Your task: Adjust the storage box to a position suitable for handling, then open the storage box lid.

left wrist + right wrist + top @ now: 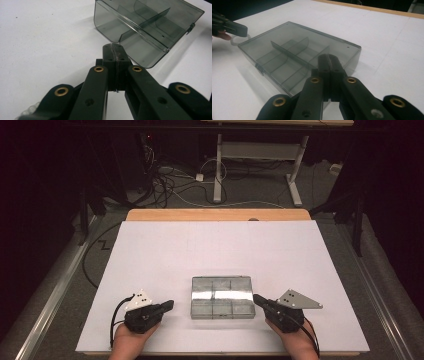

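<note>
Nearest the camera, both hands are cut off by the bottom edge of the high view. Left gripper (pixel 169 305) has its jaws pressed together, holding nothing, just short of the box's left side. Right gripper (pixel 257 299) is closed up too, tip right by the box's right edge, can't tell if it's touching. The smoky clear divided box (pixel 222 297) sits lid closed near the front middle of the white table (pixel 220 245). Its compartments are hard to make out. Plenty of bare table beyond it
</note>
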Demonstrator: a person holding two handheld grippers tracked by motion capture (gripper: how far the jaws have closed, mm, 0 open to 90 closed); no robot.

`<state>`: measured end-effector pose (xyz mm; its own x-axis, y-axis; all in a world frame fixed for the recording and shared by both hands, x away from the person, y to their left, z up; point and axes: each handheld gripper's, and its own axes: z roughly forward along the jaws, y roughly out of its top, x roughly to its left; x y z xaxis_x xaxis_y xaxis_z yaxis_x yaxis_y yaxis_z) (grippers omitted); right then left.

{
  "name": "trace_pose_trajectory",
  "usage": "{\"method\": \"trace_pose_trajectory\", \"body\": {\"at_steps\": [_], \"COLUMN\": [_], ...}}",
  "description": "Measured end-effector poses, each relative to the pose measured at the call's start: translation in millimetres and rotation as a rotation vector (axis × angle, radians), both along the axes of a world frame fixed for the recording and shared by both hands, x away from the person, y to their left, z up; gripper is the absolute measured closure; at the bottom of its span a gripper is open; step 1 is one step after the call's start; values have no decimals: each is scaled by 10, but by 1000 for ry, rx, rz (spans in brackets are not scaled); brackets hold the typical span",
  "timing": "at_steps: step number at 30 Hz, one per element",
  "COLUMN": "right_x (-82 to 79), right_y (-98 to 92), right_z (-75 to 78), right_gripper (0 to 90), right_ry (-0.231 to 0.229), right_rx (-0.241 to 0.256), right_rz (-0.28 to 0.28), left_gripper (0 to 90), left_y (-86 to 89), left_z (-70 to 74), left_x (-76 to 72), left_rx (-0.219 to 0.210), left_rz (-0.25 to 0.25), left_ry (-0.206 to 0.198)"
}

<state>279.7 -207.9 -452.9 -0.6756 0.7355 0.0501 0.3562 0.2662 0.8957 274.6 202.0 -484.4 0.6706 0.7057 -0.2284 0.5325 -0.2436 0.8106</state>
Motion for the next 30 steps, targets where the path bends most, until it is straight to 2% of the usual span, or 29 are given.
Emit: {"method": "trace_pose_trajectory", "body": {"at_steps": [4,9,15,19,24,26,30], "right_x": [-8,-20,-41,-48,-61,-65,-72], "right_y": [56,142,257,356,483,533,605], "right_z": [6,0,2,-2,0,0,-19], "right_gripper": [900,900,900,900,900,900,900], "right_ry": [0,10,20,10,5,6,14], "right_rx": [4,-3,-8,-15,-17,-29,-14], "right_rz": [20,43,79,104,151,168,192], "left_gripper": [877,877,874,875,873,873,874], "left_y": [-39,-82,-150,-190,-267,-280,-293], "left_z": [13,29,-23,-48,-81,-77,-76], "left_x": [4,41,57,71,111,101,81], "left_rx": [21,2,2,-5,27,32,43], "left_rz": [-21,-28,-47,-62,-44,-33,-31], "left_ry": [-21,-10,3,-18,-22,-41,-65]}}
